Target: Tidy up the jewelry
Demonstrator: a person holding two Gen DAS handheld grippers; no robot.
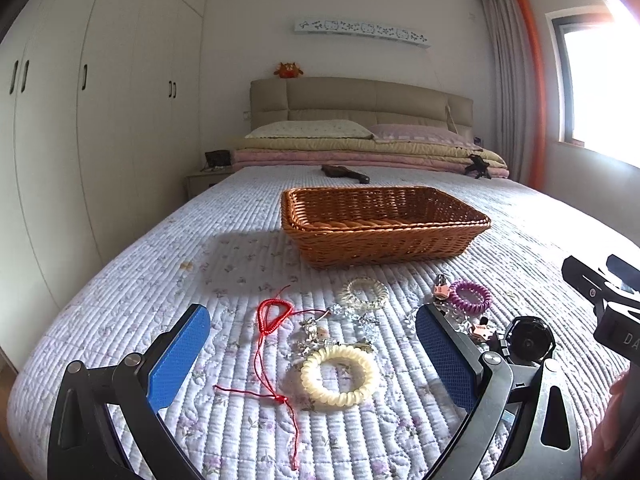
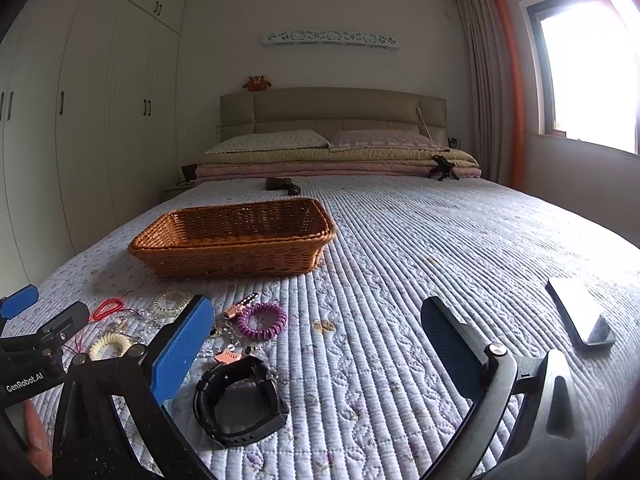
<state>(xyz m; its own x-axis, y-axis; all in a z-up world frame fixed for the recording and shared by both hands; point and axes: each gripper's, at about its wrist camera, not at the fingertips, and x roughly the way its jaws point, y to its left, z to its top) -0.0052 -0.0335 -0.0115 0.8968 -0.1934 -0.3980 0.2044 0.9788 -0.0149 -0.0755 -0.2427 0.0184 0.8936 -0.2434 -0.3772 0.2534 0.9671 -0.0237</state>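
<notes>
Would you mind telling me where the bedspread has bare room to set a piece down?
Bare quilt lies between the purple coil and the phone, right of the basket, and left of the red cord. It is crowded in front of the basket: cream coil, chains, black watch.

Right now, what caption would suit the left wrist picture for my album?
Open left claw hovers over a cream coil bracelet and red cord, wicker basket waiting beyond.

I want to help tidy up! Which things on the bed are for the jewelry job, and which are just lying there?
For the job:
wicker basket
cream coil bracelet
red cord
purple coil band
clear coil band
black watch

Just lying about:
phone
pillows
plush toy
</notes>
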